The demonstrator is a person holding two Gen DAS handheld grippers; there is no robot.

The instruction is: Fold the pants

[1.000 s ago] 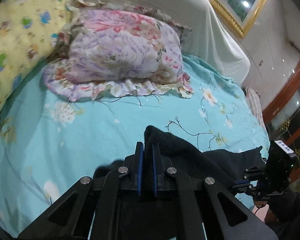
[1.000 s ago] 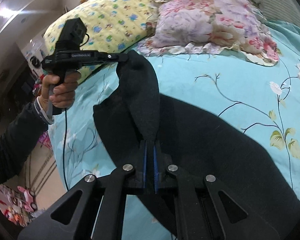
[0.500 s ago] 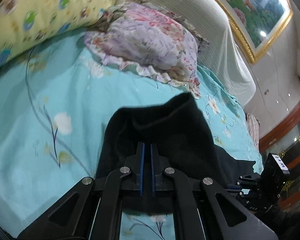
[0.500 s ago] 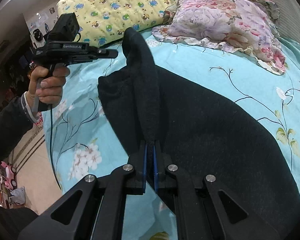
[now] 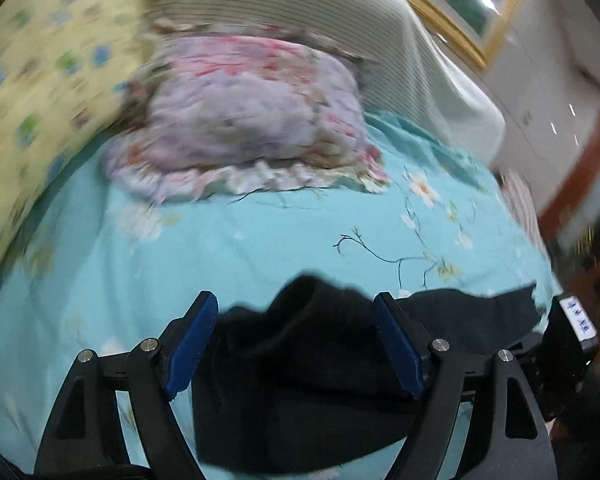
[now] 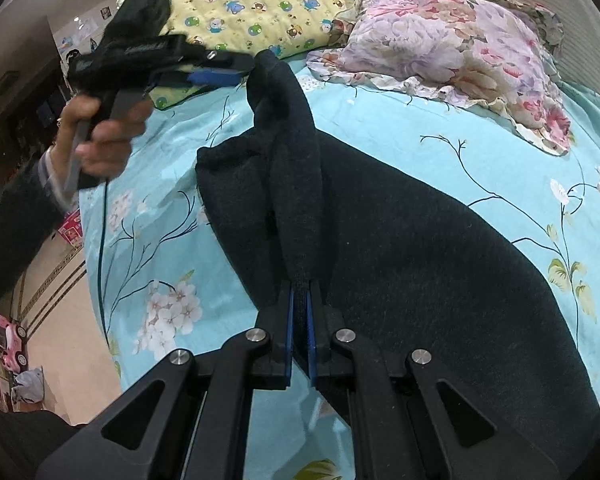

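While the right gripper (image 6: 299, 328) pinches an edge of the pants (image 6: 400, 240) between fingers pressed nearly together, the left gripper (image 5: 296, 344) has its fingers spread wide with nothing between them; in the right view it hangs just beside a raised peak of the dark cloth, apparently not touching it. The pants lie on the bed (image 6: 380, 128), on the near side of the floral pillow (image 6: 448, 40), with most of the cloth flat on the turquoise sheet.

Risk, as I judge it: the peak stands up with only one corner held. It could slump crooked, so the folded layer lands skewed or bunched instead of edge on edge. A pull from the right gripper alone could also drag the lower layer across the sheet and wrinkle it. The left view is blurred, so placing that gripper for a fresh grip is harder to judge.

The pants' long axis runs roughly parallel to the pillow's ruffled front edge, out to the right in the right view; the folded end with the peak lies toward the yellow pillow (image 6: 252, 0).
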